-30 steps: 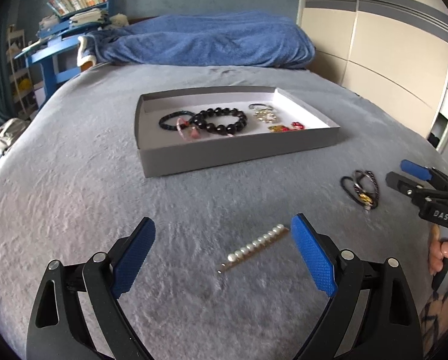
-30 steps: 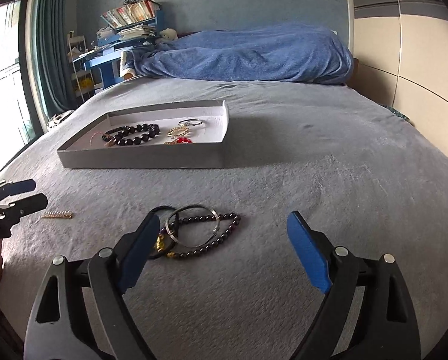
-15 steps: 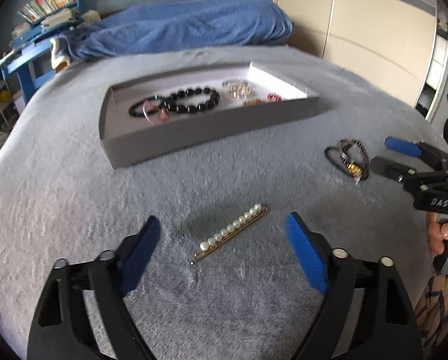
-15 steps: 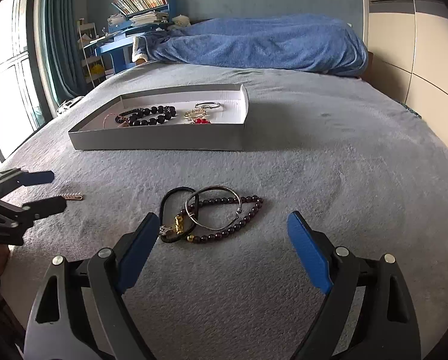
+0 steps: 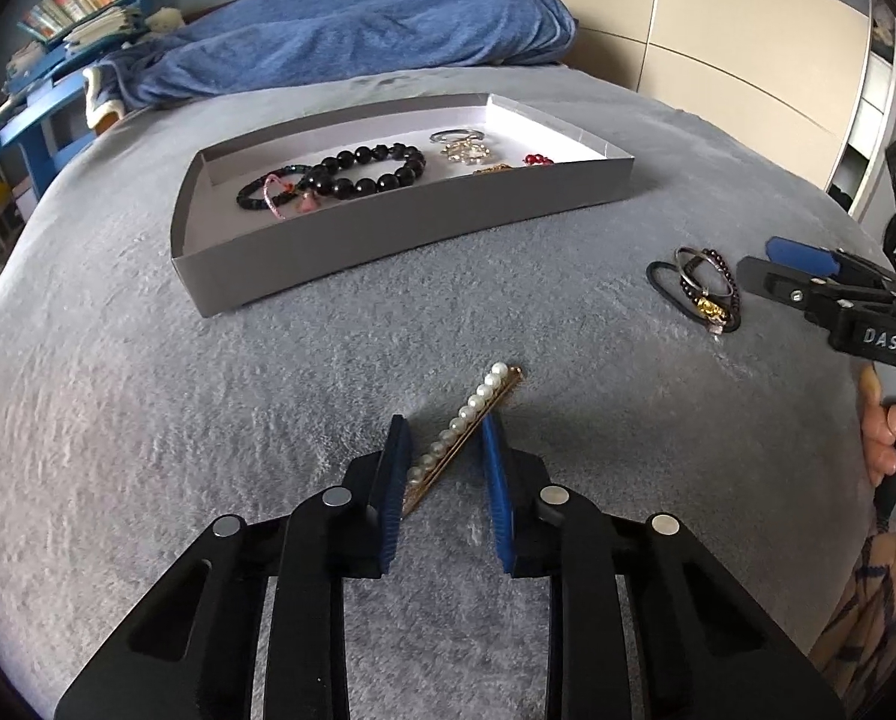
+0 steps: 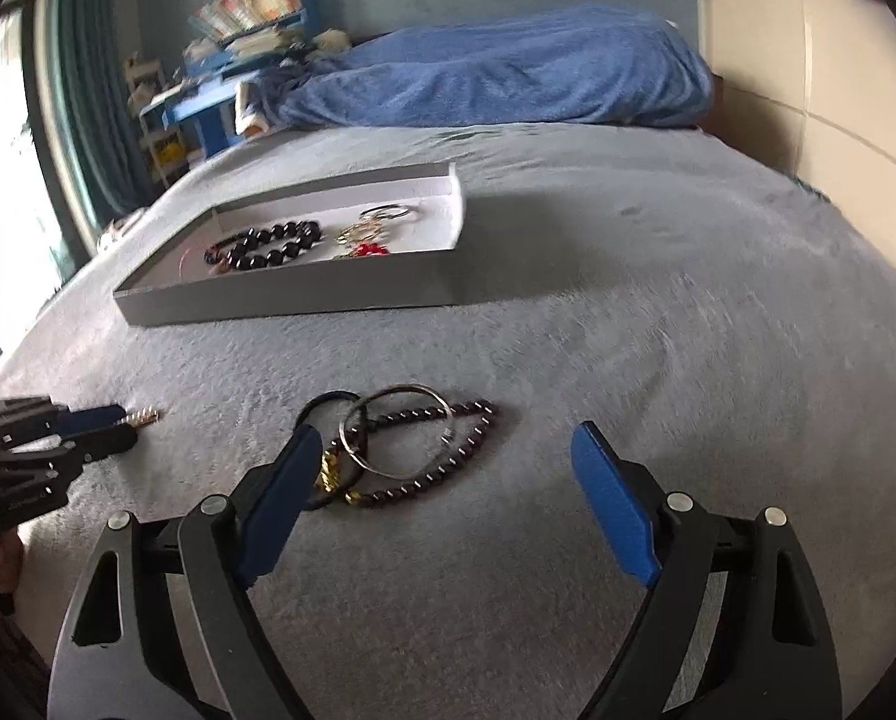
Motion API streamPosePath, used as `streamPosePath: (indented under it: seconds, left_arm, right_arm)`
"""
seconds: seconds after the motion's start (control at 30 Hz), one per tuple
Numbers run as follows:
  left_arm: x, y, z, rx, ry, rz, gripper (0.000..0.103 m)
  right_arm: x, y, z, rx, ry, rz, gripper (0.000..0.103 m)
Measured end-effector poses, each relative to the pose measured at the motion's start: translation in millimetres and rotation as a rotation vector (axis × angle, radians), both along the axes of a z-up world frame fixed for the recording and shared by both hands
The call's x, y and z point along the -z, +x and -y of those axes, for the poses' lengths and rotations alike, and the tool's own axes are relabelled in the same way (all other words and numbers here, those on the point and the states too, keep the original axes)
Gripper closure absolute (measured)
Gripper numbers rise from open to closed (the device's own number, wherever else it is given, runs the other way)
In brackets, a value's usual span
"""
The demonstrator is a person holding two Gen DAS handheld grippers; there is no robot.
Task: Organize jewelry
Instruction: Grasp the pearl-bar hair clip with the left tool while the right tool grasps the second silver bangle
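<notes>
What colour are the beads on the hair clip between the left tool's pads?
White pearls on a gold bar; clearest in left wrist view.

A grey bed (image 5: 117,396) carries a tray (image 5: 399,222) far, a pearl pin (image 5: 466,426) near, tangled bracelets (image 5: 703,291) right, a blue blanket (image 5: 351,18) beyond.

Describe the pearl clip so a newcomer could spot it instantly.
On the grey bed, nearer than the grey tray, the pearl clip lies between the left gripper's blue pads. Unlike the dark looped bracelets to its right, it is a straight gold bar lined with white pearls.
</notes>
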State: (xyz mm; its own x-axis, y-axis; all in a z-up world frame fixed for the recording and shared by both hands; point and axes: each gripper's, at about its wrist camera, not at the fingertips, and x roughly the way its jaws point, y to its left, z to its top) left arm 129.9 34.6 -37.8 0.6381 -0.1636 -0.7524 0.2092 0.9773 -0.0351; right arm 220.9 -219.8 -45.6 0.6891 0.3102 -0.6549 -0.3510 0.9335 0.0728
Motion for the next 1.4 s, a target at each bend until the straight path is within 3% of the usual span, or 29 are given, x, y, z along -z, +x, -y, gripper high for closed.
streamPosePath:
  seconds: [0.27,0.5,0.77,0.93,1.03,1.2,1.4]
  left_arm:
    - [0.1,0.4,-2.5,-0.003,-0.018,-0.006,0.078]
    - [0.1,0.9,-1.6,-0.008,-0.009,-0.007,0.076]
    - [1.1,0.9,-0.2,-0.008,0.006,-0.006,0.075]
    - [1.4,1.0,0.9,-0.008,0.014,-0.006,0.075]
    - [1.2,0.6,0.6,-0.008,0.01,-0.003,0.076]
    - [0.6,0.3,-0.5,-0.009,0.004,0.002,0.085]
    - [-0.1,-0.2,-4.4,-0.02,-0.021,0.003,0.094]
  right_arm:
    - [13.7,26.5,-25.6,-0.062,-0.08,-0.084,0.03]
    - [18.7,33.6,-19.0,-0.057,-0.042,-0.124,0.03]
    - [18.0,41.2,-2.8,-0.047,0.081,-0.164,0.03]
    - [19.6,41.0,-4.9,-0.051,0.07,-0.175,0.031]
    - [19.4,39.8,-8.4,-0.055,0.049,-0.169,0.039]
    - [18.8,38.2,-10.3,-0.067,0.041,-0.16,0.055]
    - [17.1,36.8,-5.7,-0.063,0.067,-0.151,0.055]
